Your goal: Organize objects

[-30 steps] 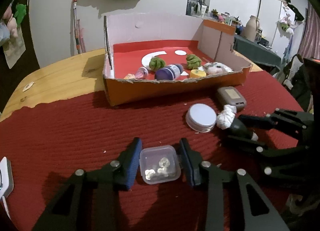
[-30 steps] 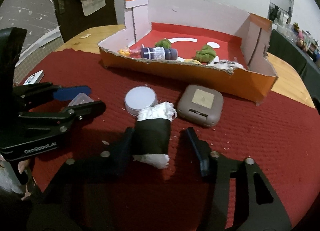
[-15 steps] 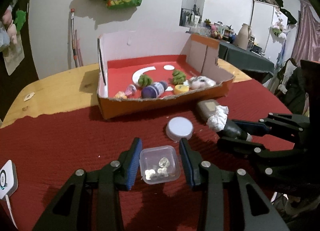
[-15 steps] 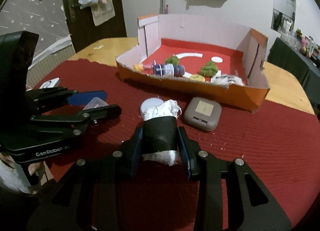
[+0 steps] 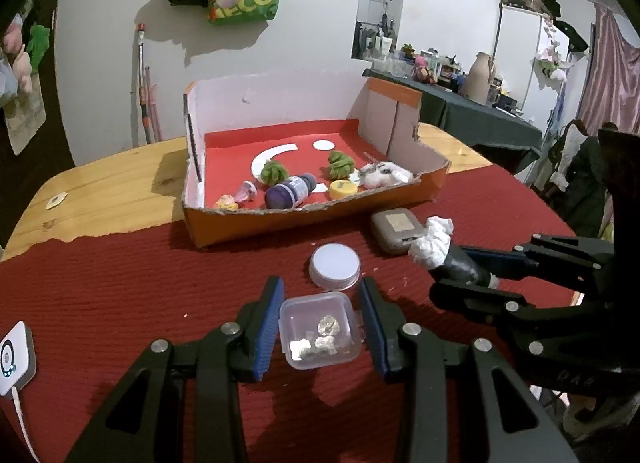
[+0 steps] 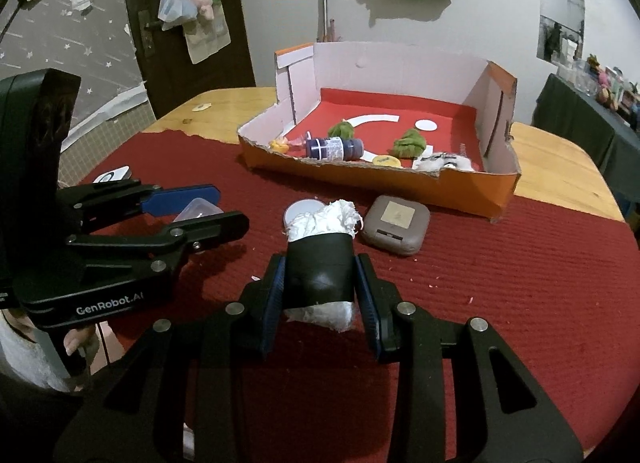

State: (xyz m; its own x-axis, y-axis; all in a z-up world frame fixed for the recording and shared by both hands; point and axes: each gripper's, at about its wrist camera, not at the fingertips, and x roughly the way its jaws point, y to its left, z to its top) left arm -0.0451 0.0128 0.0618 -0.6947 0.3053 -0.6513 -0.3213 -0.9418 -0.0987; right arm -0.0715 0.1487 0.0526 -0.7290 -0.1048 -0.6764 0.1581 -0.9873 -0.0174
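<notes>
Evidently both loads are bound for the orange cardboard tray (image 5: 312, 219) ahead on the desk (image 5: 100, 187). Left claw (image 5: 320, 323) pinches a small clear plastic box of trinkets (image 5: 320, 329); right claw (image 6: 320, 291) clamps a black-wrapped white paper wad (image 6: 320, 263), each held clear of the red cloth (image 6: 500, 283).

**Two items lifted, the rest boxed or loose**

A small clear square plastic container (image 5: 320, 329) (pale bits inside) sits clamped between blue-padded fingers (image 5: 267, 327). A black cylinder stuffed with white tissue (image 6: 321, 263) is pinched likewise. A round white-topped lid (image 5: 334, 265) and a grey rounded case (image 5: 395, 225) lie before the orange cardboard box (image 5: 304, 219).
</notes>
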